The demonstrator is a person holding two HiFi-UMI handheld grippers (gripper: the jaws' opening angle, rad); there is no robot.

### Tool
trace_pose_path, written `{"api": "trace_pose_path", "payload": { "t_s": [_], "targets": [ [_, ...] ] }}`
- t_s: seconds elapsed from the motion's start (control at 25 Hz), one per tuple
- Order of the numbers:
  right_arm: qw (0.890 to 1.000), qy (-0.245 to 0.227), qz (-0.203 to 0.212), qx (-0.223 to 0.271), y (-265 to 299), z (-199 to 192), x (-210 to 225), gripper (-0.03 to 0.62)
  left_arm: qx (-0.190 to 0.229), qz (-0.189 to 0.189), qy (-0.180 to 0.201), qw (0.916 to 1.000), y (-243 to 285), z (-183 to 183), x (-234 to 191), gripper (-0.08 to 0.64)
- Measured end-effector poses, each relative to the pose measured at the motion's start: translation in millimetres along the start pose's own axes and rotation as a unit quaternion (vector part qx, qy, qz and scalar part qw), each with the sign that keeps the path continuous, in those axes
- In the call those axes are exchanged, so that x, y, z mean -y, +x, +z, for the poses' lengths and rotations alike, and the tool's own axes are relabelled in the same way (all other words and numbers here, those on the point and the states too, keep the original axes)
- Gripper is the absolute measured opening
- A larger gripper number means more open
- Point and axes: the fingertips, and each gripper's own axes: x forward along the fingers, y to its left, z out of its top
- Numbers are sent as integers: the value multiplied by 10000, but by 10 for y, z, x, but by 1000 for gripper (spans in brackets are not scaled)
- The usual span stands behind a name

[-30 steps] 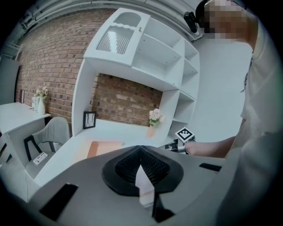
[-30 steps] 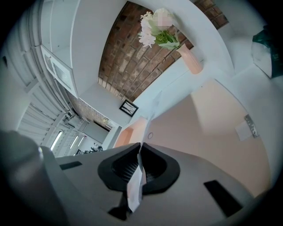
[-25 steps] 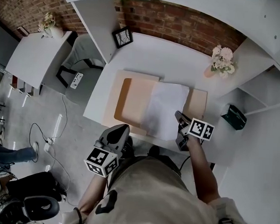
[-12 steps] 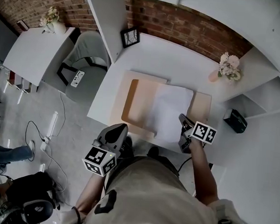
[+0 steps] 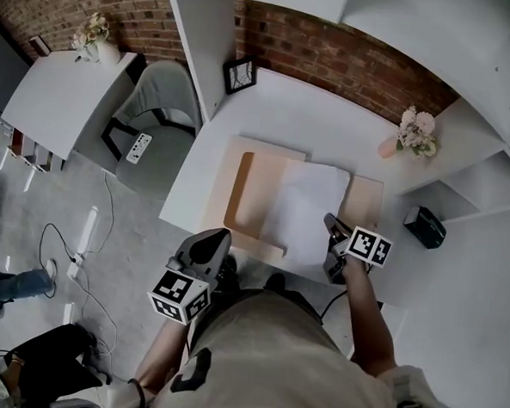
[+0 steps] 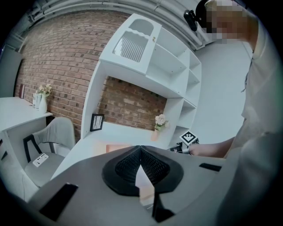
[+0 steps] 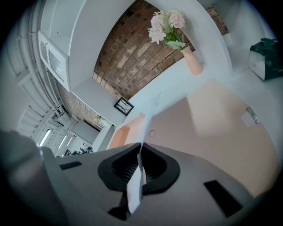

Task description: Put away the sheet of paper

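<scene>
Our right gripper (image 7: 140, 154) has its jaws pinched on the sheet of paper (image 5: 306, 212). Its own view shows the sheet only edge-on, as a thin blurred white strip running up from between the jaws. In the head view the marker cube covers part of that gripper, so the pinch itself is hard to make out there. The gripper sits at the sheet's lower right edge, a little right of the frame's centre.

Our left gripper (image 5: 209, 249) hangs lower left of centre, off the near edge of the desk (image 5: 278, 105) and well apart from the sheet. Its jaws meet at the tips with nothing between them.

The sheet lies over an open tan folder (image 5: 254, 190) and hides the folder's middle, so we cannot tell how its left and right parts join. Further back stand a vase of flowers (image 5: 412, 135) at the upper right and a picture frame (image 5: 239, 74) against the brick wall.

Compared with half a second ago, both grippers and the sheet keep much the same places. Only the whole view has shifted slightly.
</scene>
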Motion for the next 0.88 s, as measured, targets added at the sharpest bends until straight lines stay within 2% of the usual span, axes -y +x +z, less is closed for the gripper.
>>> {"api": "trace_pose_path", "payload": {
  "t_s": [0.88],
  "targets": [
    [9998, 88, 87, -156, 300, -11, -119, 28, -93, 279, -87, 9995, -56, 3, -280, 17]
  ]
}}
